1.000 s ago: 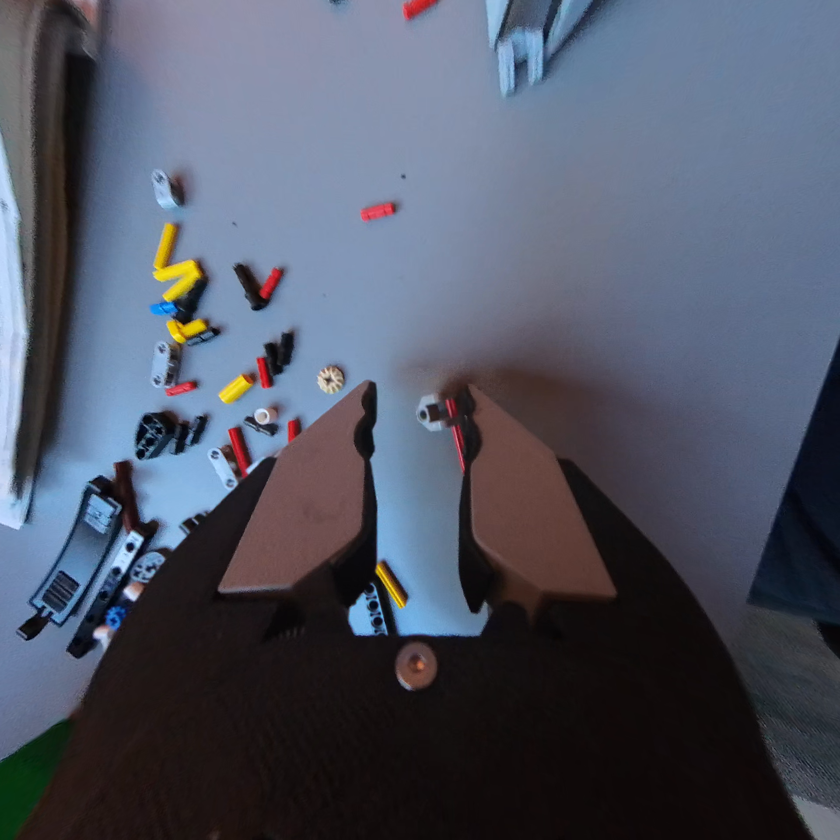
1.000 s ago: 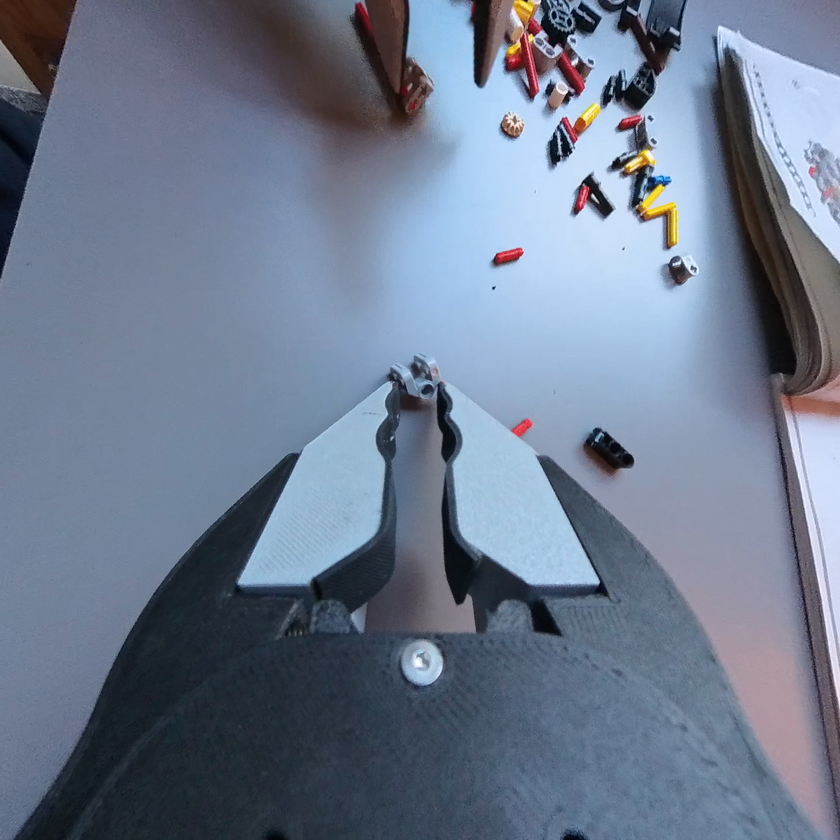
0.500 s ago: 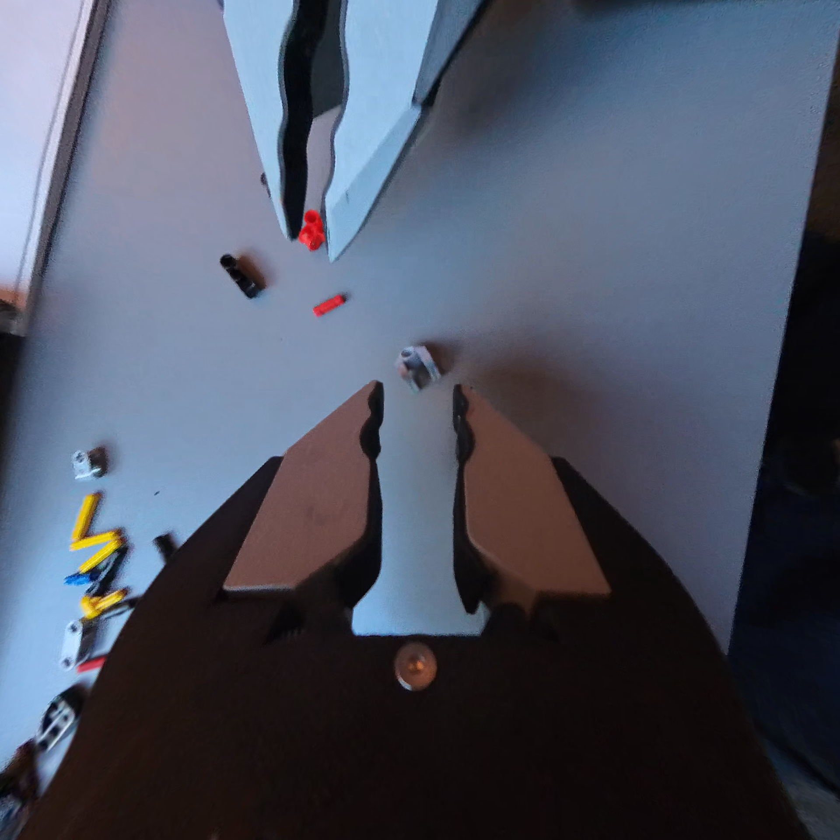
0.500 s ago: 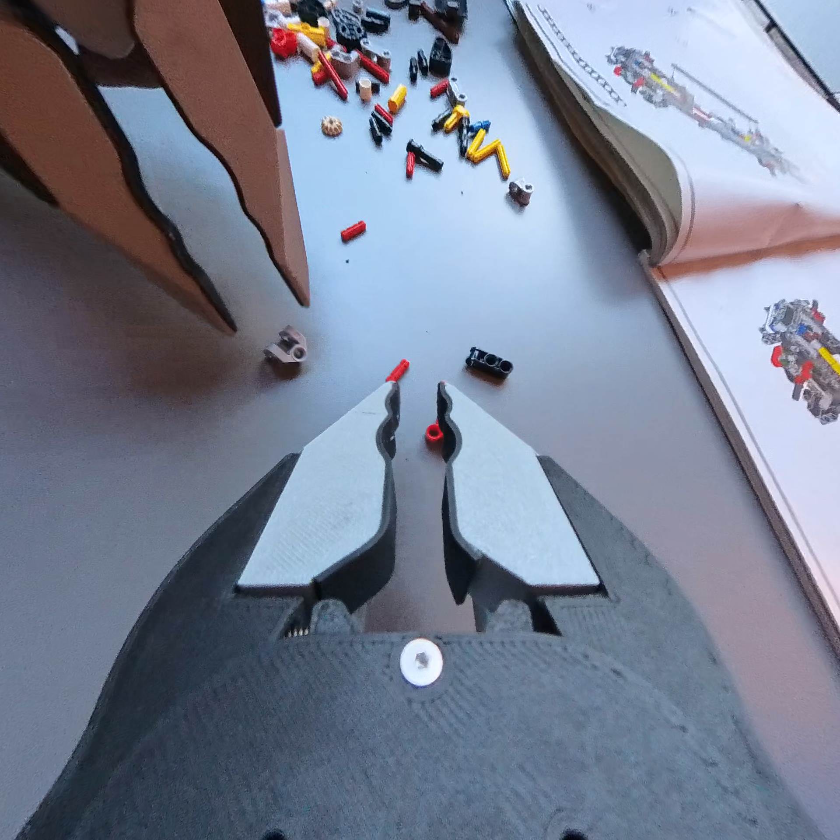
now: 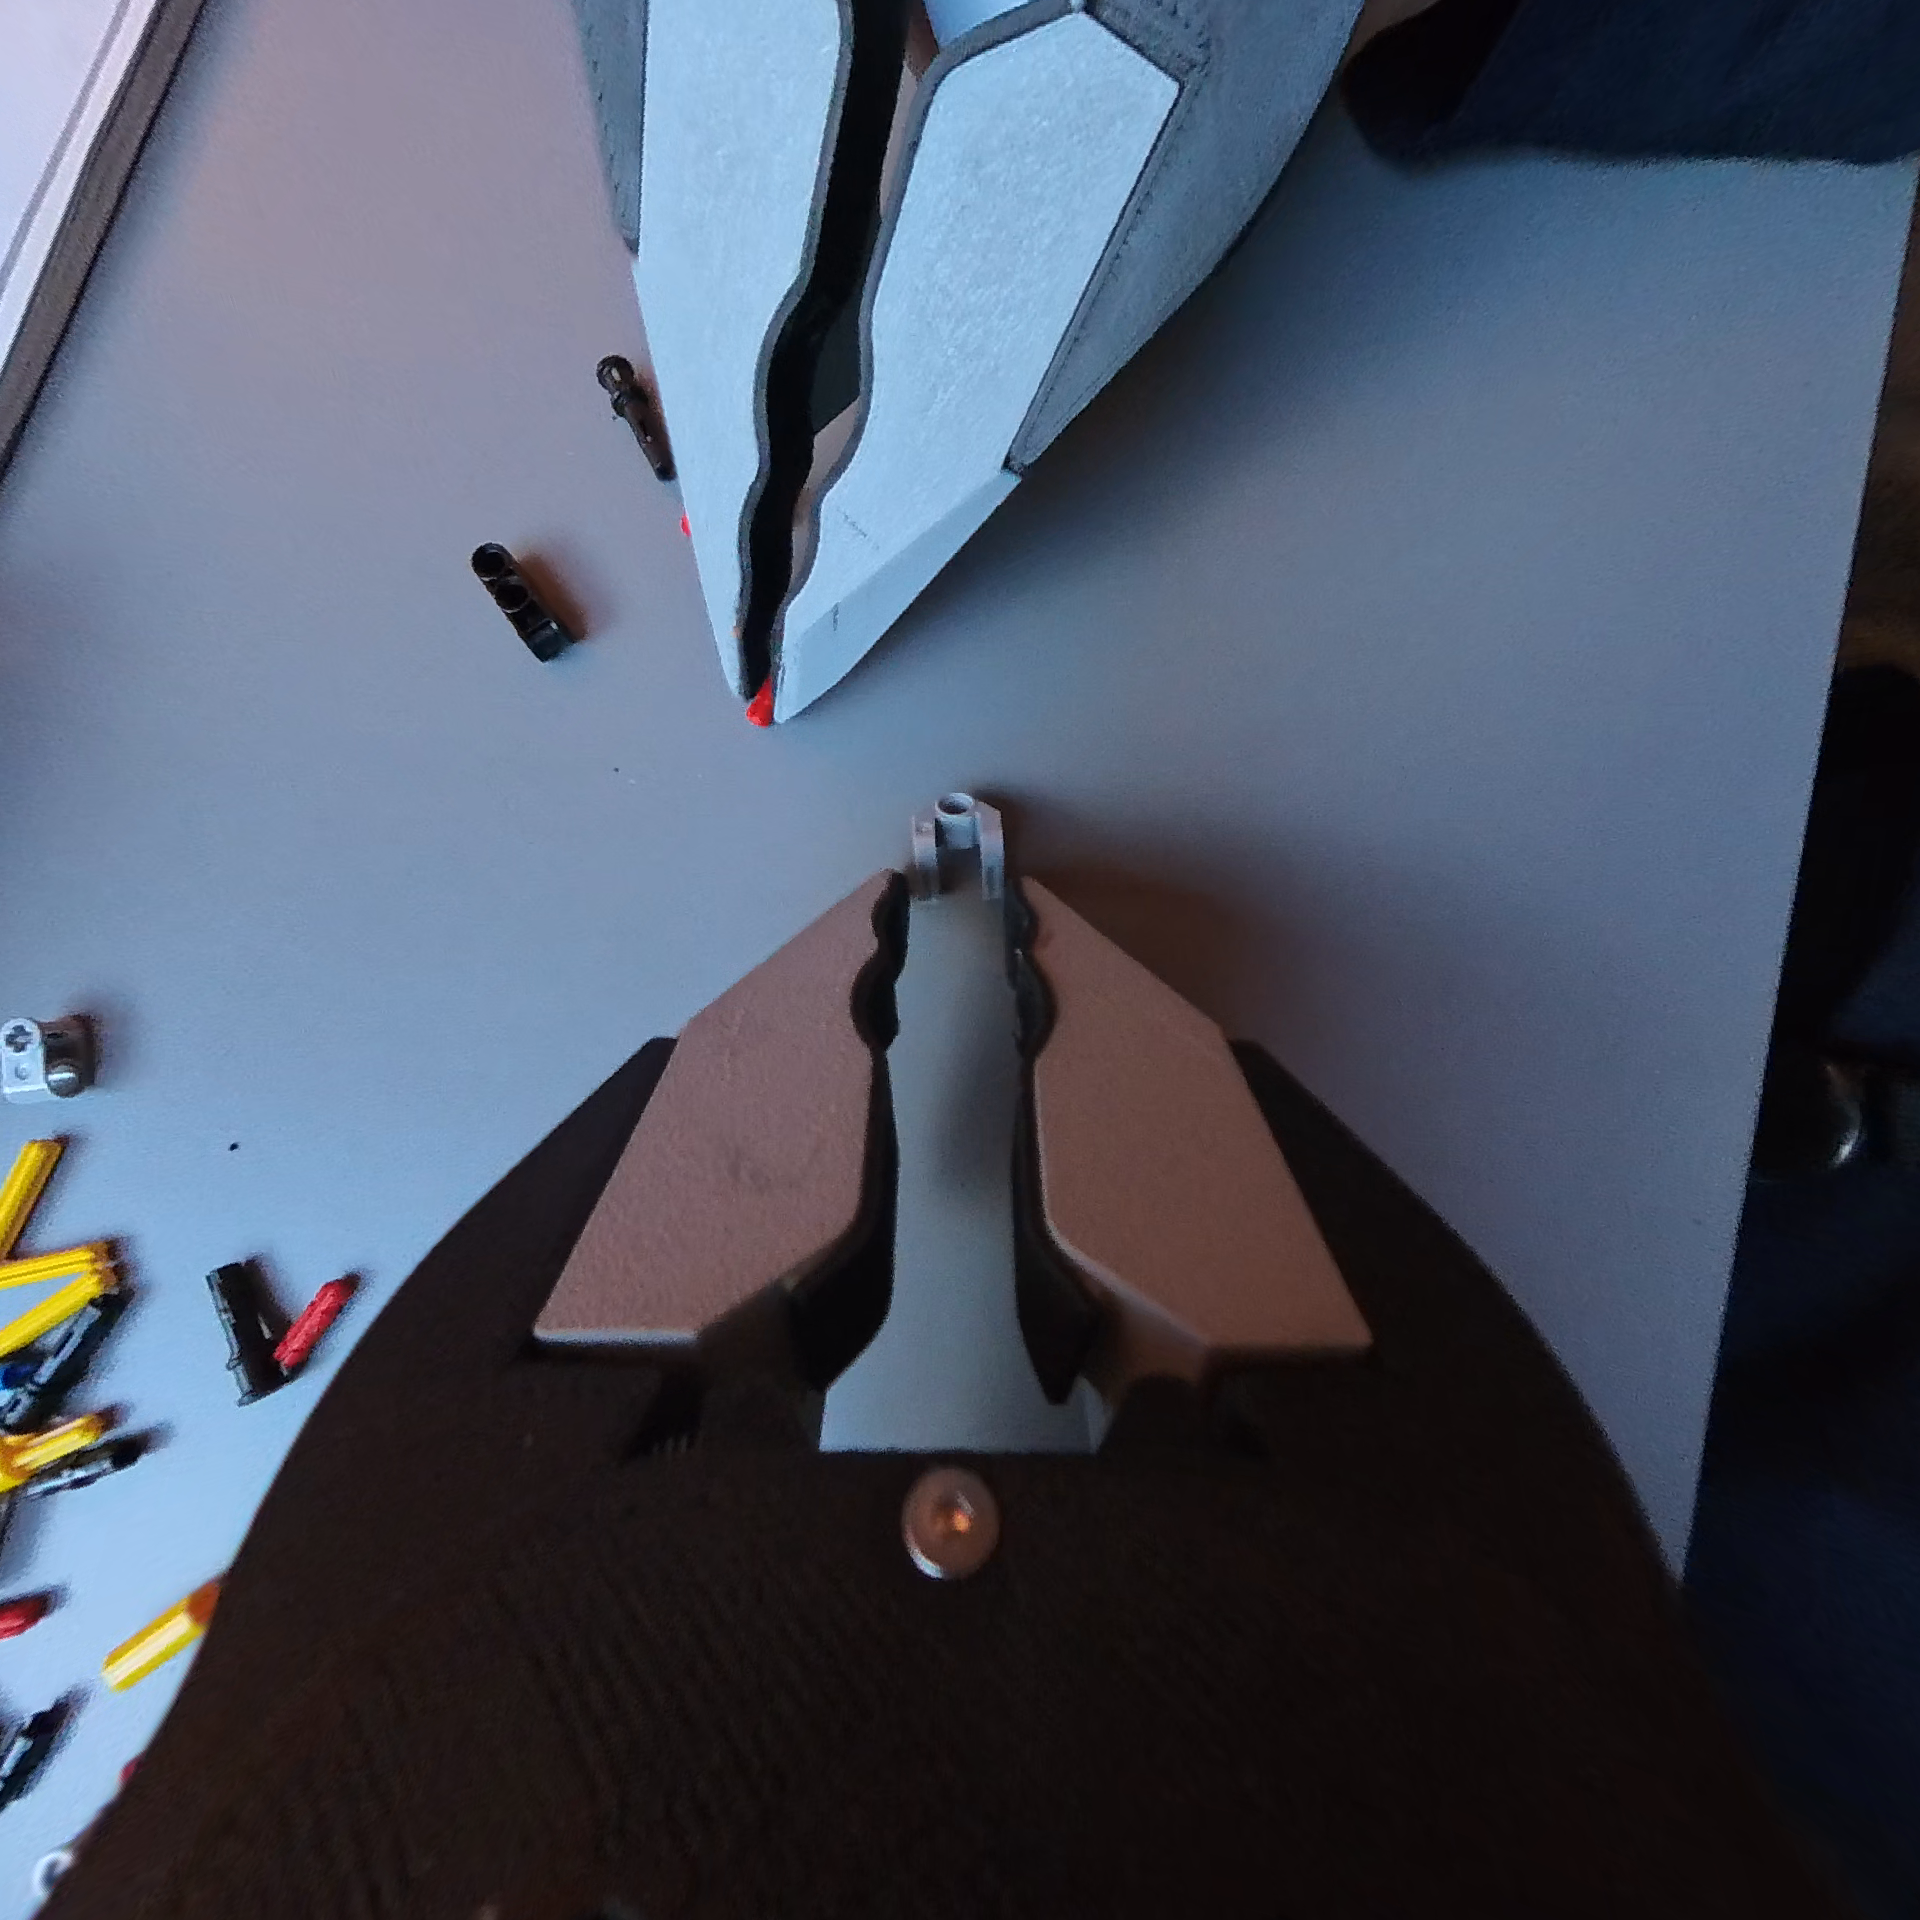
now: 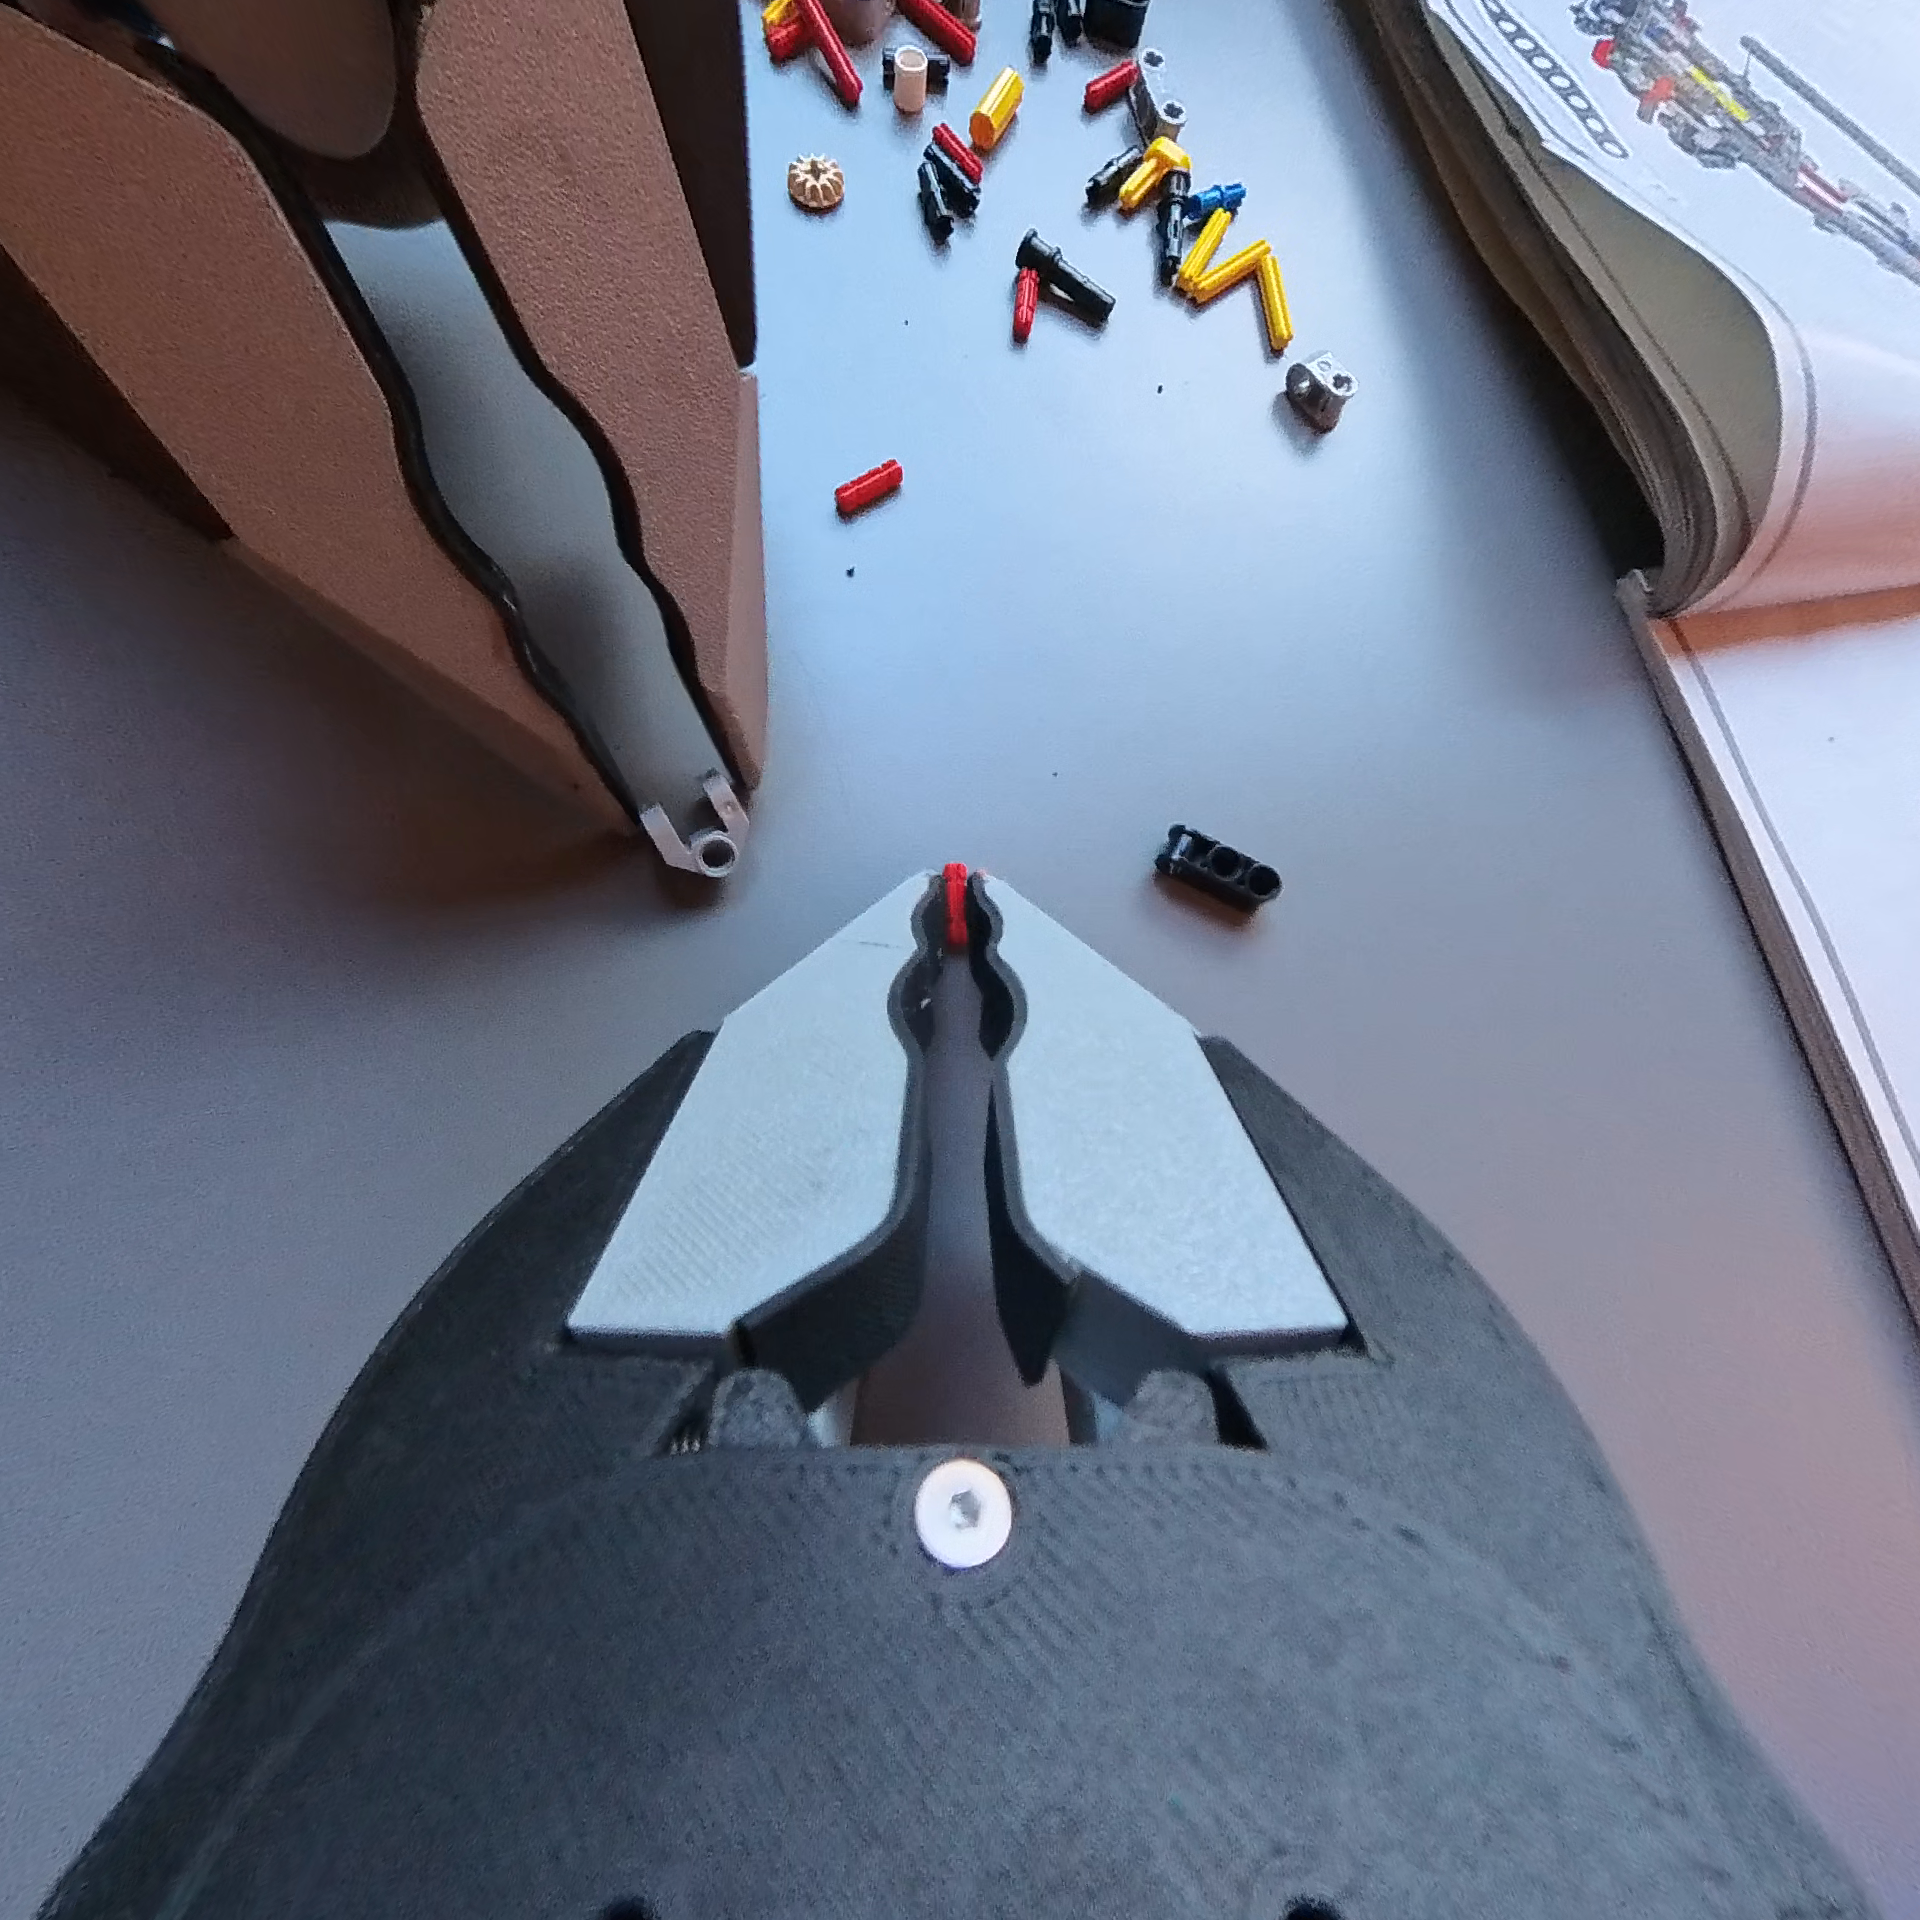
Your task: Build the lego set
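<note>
Both grippers are now sitting tip to tip low over the grey table [image 6: 1143, 675], closer together than half a second ago, each having narrowed its jaws. At the upper right of the right wrist view an open instruction booklet [image 6: 1683, 270] is lying. Filling lower centre of its own view, the left gripper [image 5: 954, 896] is clamping a small grey connector piece [image 5: 958, 847] between its brown fingertips. Opposite, the right gripper [image 6: 953, 883] is pinching a tiny red pin [image 6: 953, 904]. A black three-hole beam [image 6: 1218, 873] is lying just right of it, and loose coloured pieces [image 6: 1091, 187] are scattered at top centre.
</note>
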Motion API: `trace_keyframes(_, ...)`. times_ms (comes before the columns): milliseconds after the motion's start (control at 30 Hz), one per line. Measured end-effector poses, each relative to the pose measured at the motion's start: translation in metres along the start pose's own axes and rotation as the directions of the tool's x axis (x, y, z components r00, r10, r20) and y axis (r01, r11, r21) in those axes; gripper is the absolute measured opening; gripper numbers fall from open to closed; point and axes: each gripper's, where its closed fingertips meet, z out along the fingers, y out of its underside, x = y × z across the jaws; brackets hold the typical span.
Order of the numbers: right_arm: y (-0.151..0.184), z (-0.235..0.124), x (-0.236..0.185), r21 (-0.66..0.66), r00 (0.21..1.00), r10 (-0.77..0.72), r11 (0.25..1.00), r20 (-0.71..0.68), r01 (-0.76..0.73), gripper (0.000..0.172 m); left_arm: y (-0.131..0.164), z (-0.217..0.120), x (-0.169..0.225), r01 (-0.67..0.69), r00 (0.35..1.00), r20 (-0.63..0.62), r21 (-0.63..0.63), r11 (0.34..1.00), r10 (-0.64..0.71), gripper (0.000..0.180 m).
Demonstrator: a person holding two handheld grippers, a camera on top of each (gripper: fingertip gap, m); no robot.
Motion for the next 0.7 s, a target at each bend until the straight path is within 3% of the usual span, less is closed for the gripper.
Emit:
trace_keyframes(300,-0.002,-0.010,0.009,0.029,0.998,0.050,0.998,-0.028,-0.049,0.000,-0.014,0.010,0.012,0.140,0.990,0.001,0.062,0.988,-0.140,0.024)
trace_keyframes(567,-0.016,-0.030,0.018,0.144,0.992,0.125,0.982,-0.020,-0.121,0.000,-0.017,-0.010,-0.004,0.104,0.993,0.049,0.102,0.989,-0.110,0.031)
trace_keyframes(700,-0.022,-0.036,0.017,0.194,0.983,0.177,0.964,0.038,-0.181,0.000,-0.024,-0.021,-0.023,0.013,0.991,0.133,0.134,0.991,-0.031,0.029)
